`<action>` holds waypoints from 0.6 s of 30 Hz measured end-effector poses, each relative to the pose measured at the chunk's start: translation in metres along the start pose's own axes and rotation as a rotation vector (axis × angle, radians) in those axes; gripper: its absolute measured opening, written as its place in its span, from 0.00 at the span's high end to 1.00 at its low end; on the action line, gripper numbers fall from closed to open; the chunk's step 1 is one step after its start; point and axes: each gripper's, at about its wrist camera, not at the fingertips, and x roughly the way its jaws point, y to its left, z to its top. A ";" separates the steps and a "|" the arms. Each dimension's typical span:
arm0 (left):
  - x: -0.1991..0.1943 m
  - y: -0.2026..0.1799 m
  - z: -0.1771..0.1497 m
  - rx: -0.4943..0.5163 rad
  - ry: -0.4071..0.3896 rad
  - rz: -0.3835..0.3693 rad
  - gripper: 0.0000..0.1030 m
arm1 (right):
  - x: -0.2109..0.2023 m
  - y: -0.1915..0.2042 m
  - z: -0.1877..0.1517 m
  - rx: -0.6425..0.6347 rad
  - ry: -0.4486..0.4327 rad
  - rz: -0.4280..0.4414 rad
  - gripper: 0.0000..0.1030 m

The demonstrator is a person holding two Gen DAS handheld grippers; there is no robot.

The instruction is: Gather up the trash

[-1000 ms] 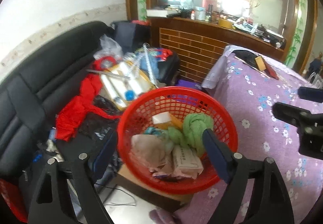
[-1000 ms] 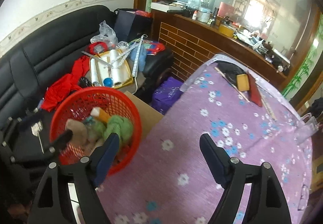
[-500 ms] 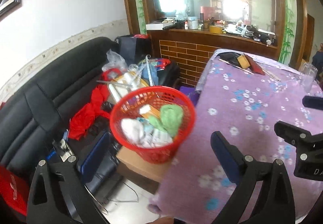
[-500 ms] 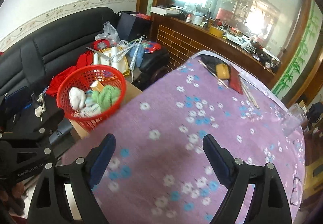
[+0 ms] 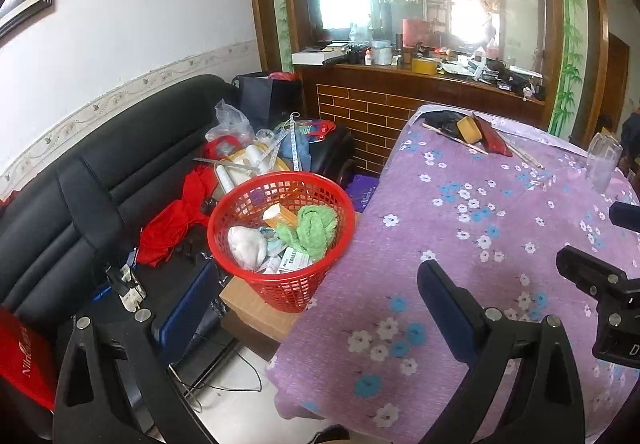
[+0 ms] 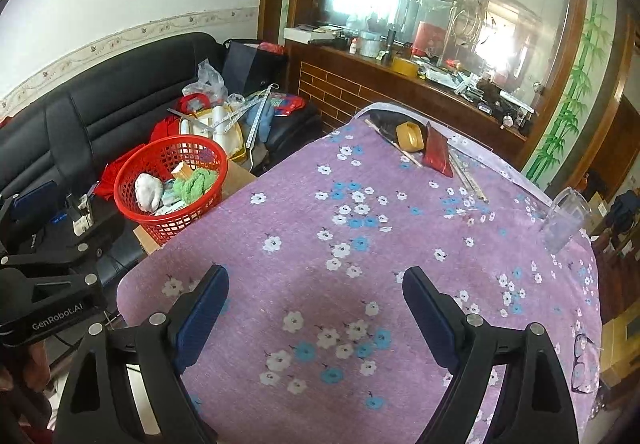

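In the left wrist view, the lower frame cuts off the left gripper [image 5: 316, 308], and its left finger lies dark against the black sofa [image 5: 80, 184], so its pad is hard to make out; the fingers [image 5: 448, 308] are spread wide and pinch nothing, their jaws having just been opening. The red basket [image 5: 280, 236] stands on a cardboard box [image 5: 256, 312] just beside the bench [image 5: 480, 244], ahead of the fingers and between their two lines, well apart from both; it holds a green cloth [image 5: 316, 228], a white wad [image 5: 246, 246] and small packets too small to read. The bench's near-left corner hangs over bare floor, and the purple cloth ahead lies open. In the right wrist view, the right gripper [image 6: 316, 308] hovers over the bench [image 6: 360, 244], fingers [image 6: 202, 308] spread with only flowered cloth between them, the jaws likewise having just been opening. The basket [image 6: 172, 184] sits far left of the fingers, off the bench's left edge. The left gripper [image 6: 44, 284] is cut by the left edge. A clear glass [image 6: 564, 220] stands near the bench's right rim, and a yellow tin [image 6: 410, 135] and a red pouch [image 6: 438, 152] lie at the far end
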 end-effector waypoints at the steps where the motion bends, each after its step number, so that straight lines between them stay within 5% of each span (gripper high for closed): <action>1: -0.001 0.000 0.001 0.000 -0.002 0.000 0.04 | 0.000 -0.001 0.001 0.001 -0.001 0.001 0.11; 18: 0.006 -0.004 0.007 0.000 -0.002 -0.006 0.04 | 0.006 0.001 0.008 -0.012 0.002 0.000 0.11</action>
